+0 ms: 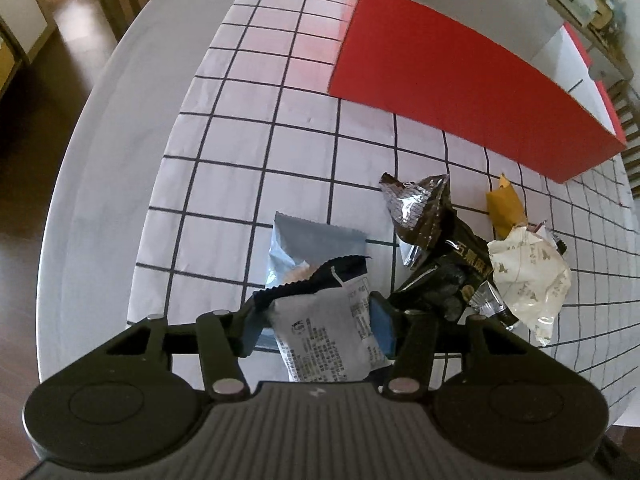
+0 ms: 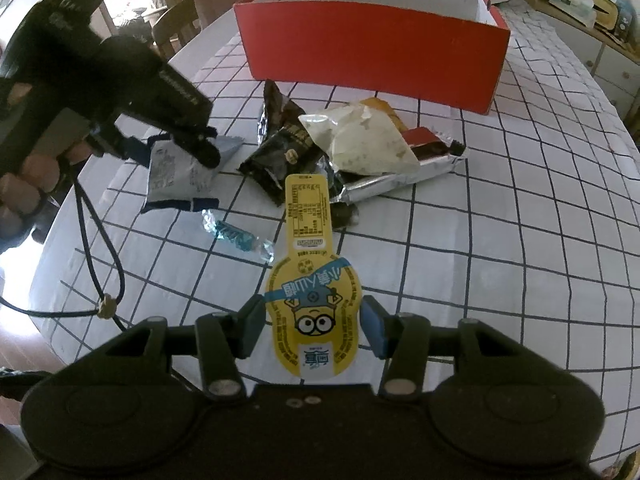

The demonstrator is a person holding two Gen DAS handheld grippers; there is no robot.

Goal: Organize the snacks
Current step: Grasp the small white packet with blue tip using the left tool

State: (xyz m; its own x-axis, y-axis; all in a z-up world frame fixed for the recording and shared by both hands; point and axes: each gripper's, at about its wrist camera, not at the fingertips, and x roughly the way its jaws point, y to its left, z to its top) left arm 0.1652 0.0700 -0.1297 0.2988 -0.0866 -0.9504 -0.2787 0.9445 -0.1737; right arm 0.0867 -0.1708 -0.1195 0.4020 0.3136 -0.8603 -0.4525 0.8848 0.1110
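My left gripper (image 1: 318,322) is shut on a grey-and-navy snack packet (image 1: 324,332), just above a pale blue packet (image 1: 296,248) on the table. The same left gripper (image 2: 172,142) shows in the right wrist view on that packet (image 2: 176,176). My right gripper (image 2: 314,326) is closed around a yellow Minions snack pack (image 2: 312,280) low over the table. A pile of snacks lies in front of a red box (image 2: 372,48), which also shows in the left wrist view (image 1: 460,84): a dark brown packet (image 1: 420,208), a black packet (image 2: 280,152), a cream packet (image 2: 360,140), a silver bar (image 2: 400,178).
A small blue-wrapped candy (image 2: 232,234) lies left of the yellow pack. The round table has a white grid-pattern cloth (image 2: 500,220). Wooden chairs (image 2: 176,28) stand at the far left. A black cable (image 2: 96,248) hangs from the left gripper. A cluttered shelf (image 2: 592,0) is at the far right.
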